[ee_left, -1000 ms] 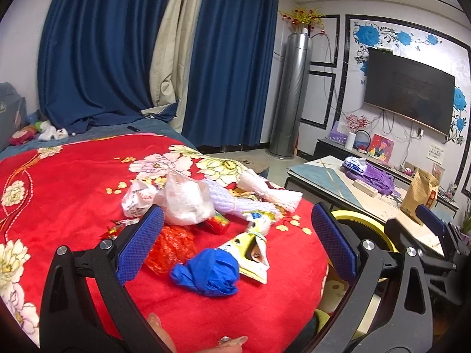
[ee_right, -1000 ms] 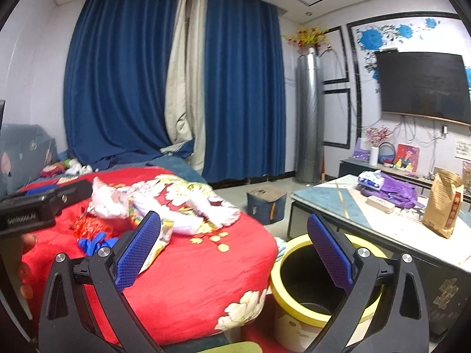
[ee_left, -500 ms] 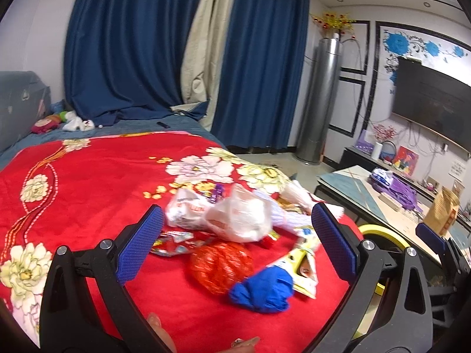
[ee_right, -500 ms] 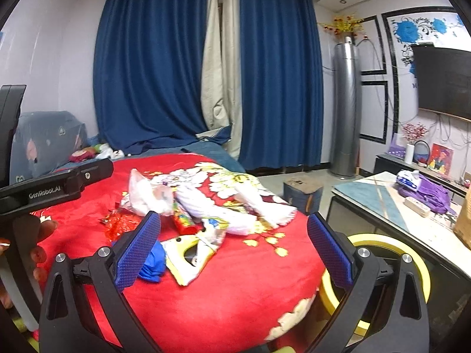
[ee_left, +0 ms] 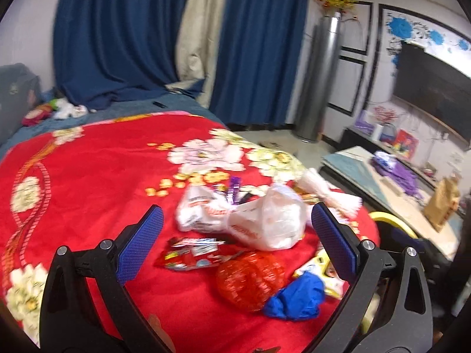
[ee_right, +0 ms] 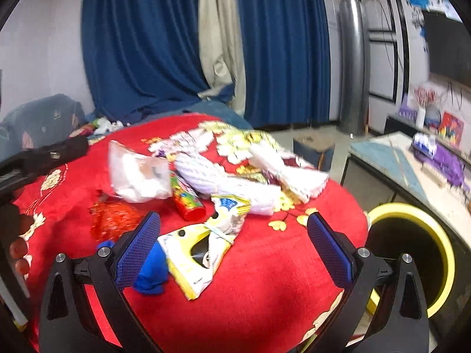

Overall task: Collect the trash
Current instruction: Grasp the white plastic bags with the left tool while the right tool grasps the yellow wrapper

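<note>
Both grippers are released and hold nothing: the left gripper (ee_left: 237, 245) and the right gripper (ee_right: 234, 248) hover over the trash pile on the red blanket (ee_left: 88, 182).

The step in hand seems the first pick. The right gripper is nearest to the yellow wrapper (ee_right: 200, 250), w/ the blue bag (ee_right: 151, 267) touching its left side. Better to come down straight and pinch a raised fold, since flat film slips away. The left one may take the red mesh ball (ee_left: 250, 278), which is bulky and soft.

The bin (ee_right: 412, 253) w/ yellow rim stands below the bed edge, right side, near the low table (ee_right: 391, 161). The way over the edge looks open, approx. free of obstacles.
</note>
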### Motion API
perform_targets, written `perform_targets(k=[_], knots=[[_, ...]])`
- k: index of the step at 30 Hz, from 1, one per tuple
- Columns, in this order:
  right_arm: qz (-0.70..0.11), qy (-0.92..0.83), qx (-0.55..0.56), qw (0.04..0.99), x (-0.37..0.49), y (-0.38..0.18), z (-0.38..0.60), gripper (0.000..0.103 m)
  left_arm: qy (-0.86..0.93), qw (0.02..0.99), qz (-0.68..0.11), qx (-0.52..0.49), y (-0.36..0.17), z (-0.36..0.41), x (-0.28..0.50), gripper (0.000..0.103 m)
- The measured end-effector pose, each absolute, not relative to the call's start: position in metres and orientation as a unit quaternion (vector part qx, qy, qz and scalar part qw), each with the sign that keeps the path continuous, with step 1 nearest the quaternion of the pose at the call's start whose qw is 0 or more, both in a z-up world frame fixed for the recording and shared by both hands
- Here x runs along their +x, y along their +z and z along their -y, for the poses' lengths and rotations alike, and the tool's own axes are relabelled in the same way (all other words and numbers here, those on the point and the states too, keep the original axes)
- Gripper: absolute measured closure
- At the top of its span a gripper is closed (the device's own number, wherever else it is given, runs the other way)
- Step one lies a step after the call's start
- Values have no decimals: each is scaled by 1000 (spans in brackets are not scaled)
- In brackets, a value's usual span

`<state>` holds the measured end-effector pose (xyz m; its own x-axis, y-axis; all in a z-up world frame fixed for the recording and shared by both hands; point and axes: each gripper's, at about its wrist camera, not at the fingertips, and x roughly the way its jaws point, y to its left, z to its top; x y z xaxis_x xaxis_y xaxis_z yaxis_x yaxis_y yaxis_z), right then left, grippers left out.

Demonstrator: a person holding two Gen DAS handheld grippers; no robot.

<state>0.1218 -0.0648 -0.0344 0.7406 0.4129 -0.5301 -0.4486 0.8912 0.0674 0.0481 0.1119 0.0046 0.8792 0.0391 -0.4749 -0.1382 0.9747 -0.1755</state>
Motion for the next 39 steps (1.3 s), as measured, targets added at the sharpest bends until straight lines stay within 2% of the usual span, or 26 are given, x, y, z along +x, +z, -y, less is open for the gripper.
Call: perform_targets(k=[7, 10, 12, 16, 18, 21, 22, 24, 32, 39], knots=[[-349, 231, -8, 908, 158, -55, 56, 8, 1, 960, -274, -63, 7, -91, 80, 11], [-374, 243, 10, 895, 167, -61, 52, 21, -10, 952, -300, -67, -2, -86, 95, 11], [-388, 250, 19, 887, 173, -65, 50, 32, -10, 947, -311, -77, -9, -84, 102, 15], [-411, 266, 51, 871, 177, -72, 51, 47, -2, 940, -330, -87, -24, -86, 110, 27], [-415, 283, 61, 863, 177, -73, 51, 60, 0, 937, -338, -86, -28, -86, 112, 34], [-408, 289, 61, 864, 174, -69, 52, 68, -6, 935, -342, -95, -32, -91, 111, 39], [-407, 291, 64, 864, 173, -67, 54, 68, -4, 935, -342, -95, -32, -91, 110, 44], [-408, 291, 72, 862, 173, -66, 58, 70, -7, 935, -341, -99, -31, -94, 107, 45], [-377, 287, 82, 877, 165, -53, 76, 73, -17, 938, -324, -122, -21, -103, 93, 67], [-345, 290, 87, 889, 157, -37, 88, 73, -28, 951, -281, -129, 14, -110, 70, 69]])
